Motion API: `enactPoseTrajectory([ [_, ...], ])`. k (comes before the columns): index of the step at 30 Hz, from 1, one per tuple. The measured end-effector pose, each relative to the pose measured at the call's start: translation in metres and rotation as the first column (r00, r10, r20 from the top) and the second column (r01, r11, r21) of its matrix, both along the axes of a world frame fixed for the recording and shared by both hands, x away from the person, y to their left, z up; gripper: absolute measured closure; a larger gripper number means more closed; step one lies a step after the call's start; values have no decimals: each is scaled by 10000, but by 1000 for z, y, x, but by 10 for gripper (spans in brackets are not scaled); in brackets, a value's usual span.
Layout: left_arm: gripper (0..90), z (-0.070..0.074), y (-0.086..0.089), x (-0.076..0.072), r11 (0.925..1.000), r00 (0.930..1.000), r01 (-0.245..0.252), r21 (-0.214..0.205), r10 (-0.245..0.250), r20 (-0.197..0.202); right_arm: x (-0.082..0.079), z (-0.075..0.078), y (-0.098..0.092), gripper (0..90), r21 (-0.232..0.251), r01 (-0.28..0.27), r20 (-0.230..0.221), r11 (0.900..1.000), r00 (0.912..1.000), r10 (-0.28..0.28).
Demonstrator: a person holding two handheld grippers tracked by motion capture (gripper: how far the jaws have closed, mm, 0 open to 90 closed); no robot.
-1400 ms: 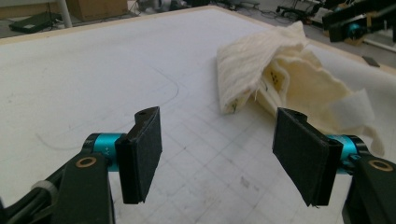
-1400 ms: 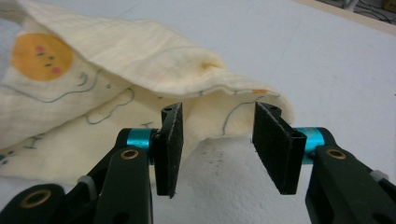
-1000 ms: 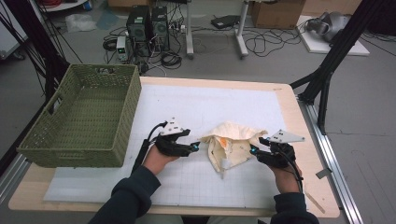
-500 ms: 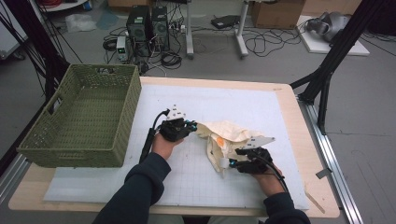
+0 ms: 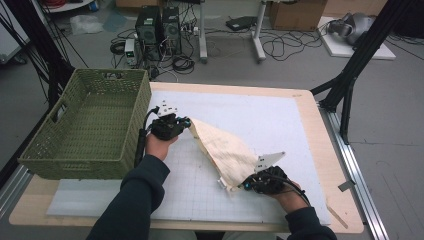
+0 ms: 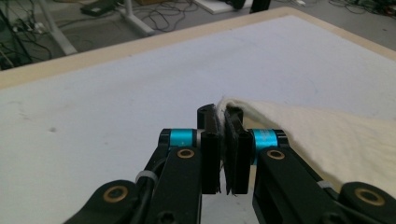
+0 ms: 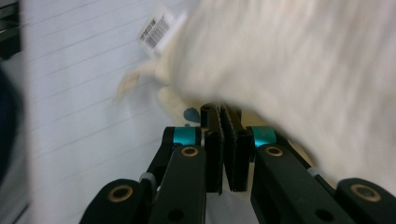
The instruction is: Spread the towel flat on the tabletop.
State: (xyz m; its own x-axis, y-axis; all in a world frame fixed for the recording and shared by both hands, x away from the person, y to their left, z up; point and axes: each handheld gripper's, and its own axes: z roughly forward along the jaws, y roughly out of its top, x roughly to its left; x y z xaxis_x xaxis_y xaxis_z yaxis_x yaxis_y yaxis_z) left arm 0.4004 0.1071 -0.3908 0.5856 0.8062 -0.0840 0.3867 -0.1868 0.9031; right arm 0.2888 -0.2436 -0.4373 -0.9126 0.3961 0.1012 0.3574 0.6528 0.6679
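A cream cloth [image 5: 224, 149] is stretched slantwise over the white mat, from its far-left corner down to its near-right end. My left gripper [image 5: 187, 122] is shut on the cloth's far corner, next to the basket. In the left gripper view the cloth [image 6: 336, 135] runs off to the right from the closed jaws of my left gripper [image 6: 223, 114]. My right gripper [image 5: 243, 186] is shut on the near end, close to the table's front. The right gripper view shows the blurred cloth [image 7: 299, 70] above my right gripper [image 7: 222, 112], and a white barcode tag [image 7: 159, 28] hanging from it.
A green woven basket [image 5: 87, 125] stands at the table's left side, close to my left hand. A white gridded mat [image 5: 280, 120] covers most of the wooden table [image 5: 345, 200]. Computers, cables and a black stand's legs lie on the floor beyond.
The bunched cloth has been pulled out long. My left gripper moved away and to the left towards the basket; my right gripper moved nearer the front edge.
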Motion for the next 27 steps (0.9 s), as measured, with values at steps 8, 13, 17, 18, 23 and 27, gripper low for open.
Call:
enactPoseTrajectory([
  [8, 857, 2, 3, 1, 9998, 9999, -120, 132, 119, 74, -17, 5, -6, 748, 160, -853, -56, 9962, 9963, 854],
  [13, 857, 0, -8, 0, 9995, 9990, 270, 182, -277, 346, -23, 24, -3, 638, 726, -761, 935, 9945, 9932, 692],
  [17, 857, -1, -11, 0, 9992, 9985, 361, 155, -367, 398, -24, 33, 5, 580, 1014, -692, 1676, 9924, 9845, 516],
  [18, 857, -1, -12, 0, 9992, 9983, 388, 131, -393, 429, -23, 33, 7, 561, 1050, -647, 1873, 9924, 9813, 441],
  [23, 855, -1, -12, -1, 9986, 9979, 501, 142, -507, 393, -15, 36, 10, 519, 1200, 564, 2772, 9912, 9568, -880],
  [27, 855, -4, -16, -1, 9977, 9976, 632, 229, -638, 263, -4, 33, 9, 485, 1049, 1565, 3160, 9821, 9311, -1822],
])
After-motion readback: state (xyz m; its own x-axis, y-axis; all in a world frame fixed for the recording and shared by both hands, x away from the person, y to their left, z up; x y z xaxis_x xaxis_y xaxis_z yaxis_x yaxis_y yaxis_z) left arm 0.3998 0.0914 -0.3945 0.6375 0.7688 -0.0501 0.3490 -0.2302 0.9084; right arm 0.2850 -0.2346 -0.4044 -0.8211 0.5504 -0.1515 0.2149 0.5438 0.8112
